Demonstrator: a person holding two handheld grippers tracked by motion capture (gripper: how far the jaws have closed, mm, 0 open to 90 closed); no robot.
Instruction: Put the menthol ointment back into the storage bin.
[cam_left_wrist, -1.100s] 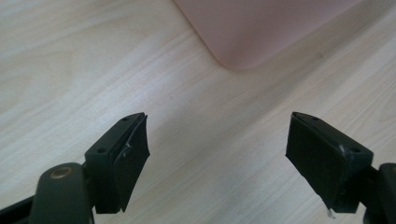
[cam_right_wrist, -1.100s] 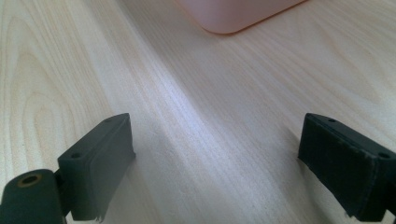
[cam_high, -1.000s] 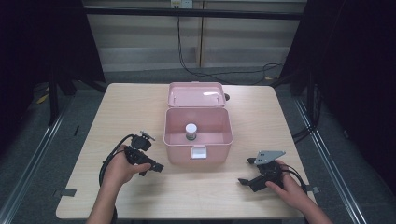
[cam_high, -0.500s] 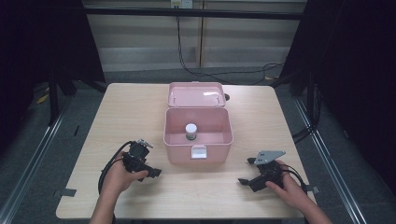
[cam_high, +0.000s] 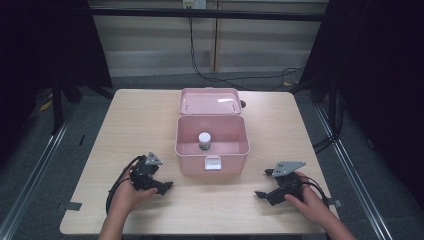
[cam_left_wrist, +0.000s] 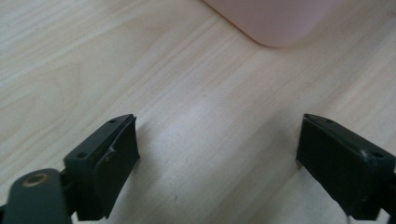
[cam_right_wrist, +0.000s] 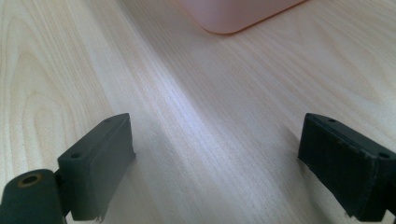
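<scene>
A pink box (cam_high: 211, 150) stands open at the table's middle, its lid (cam_high: 210, 101) tipped back. Inside it stands a small jar with a white cap (cam_high: 204, 140). My left gripper (cam_high: 165, 186) rests low on the wood to the front left of the box, pointing right. Its jaws have just been opening, and in the left gripper view (cam_left_wrist: 219, 163) they stand wide with bare wood between them. My right gripper (cam_high: 262, 183) lies to the front right, pointing left, open and empty (cam_right_wrist: 215, 163). A rounded box corner (cam_left_wrist: 275, 18) (cam_right_wrist: 233, 14) lies ahead of each.
The light wooden table (cam_high: 150, 115) has bare room on both sides of the box and along its front edge. Black cables (cam_high: 112, 192) trail from the grippers. Dark frame posts (cam_high: 57, 100) stand beside the table, and a cable (cam_high: 240, 82) lies on the floor behind.
My left hand has come down and toward the table's front edge, settling on the wood. The right hand and the box have kept still.
</scene>
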